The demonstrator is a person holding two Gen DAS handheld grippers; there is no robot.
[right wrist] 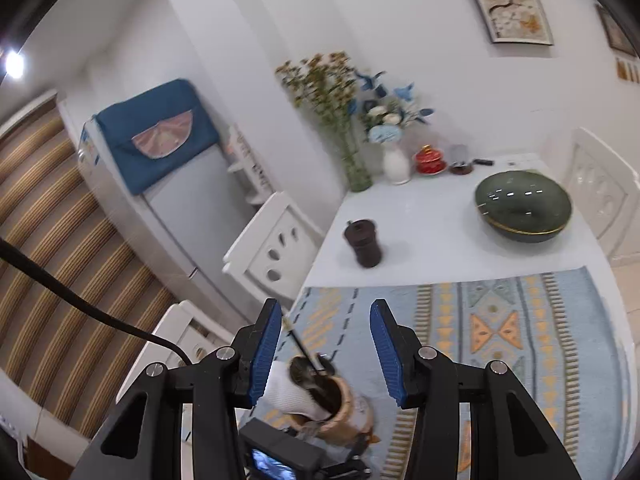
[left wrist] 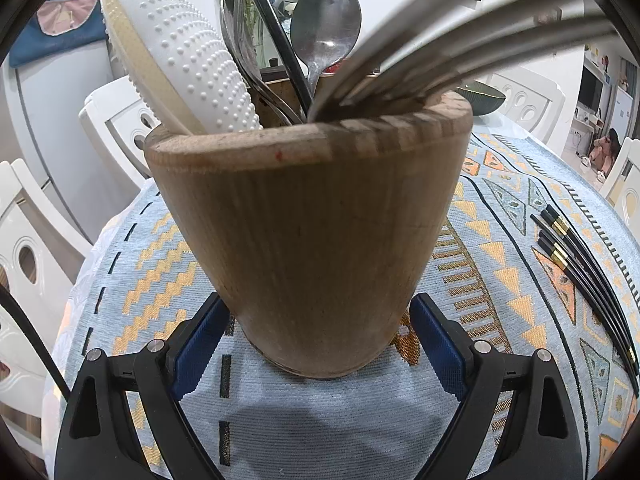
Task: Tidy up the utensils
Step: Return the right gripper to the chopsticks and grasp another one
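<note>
Wooden holder [left wrist: 308,232] stands upright on patterned cloth [left wrist: 280,420], w/ left gripper [left wrist: 320,344] pads pressed on both sides of its base. Inside: white spatula [left wrist: 176,60], spoon [left wrist: 326,28], forks, 1 black chopstick. More chopsticks [left wrist: 580,268] lie on cloth at right. Right gripper [right wrist: 324,344] hovers above holder, jaws apart, nothing between.

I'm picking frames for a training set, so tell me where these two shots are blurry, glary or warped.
Left wrist view: the fork tines nearest the lens are smeared out of focus, while the wooden holder is sharp; fisheye bends the table edges. Right wrist view: soft overall, a lamp flares at upper left, and highlights streak the green bowl.
</note>
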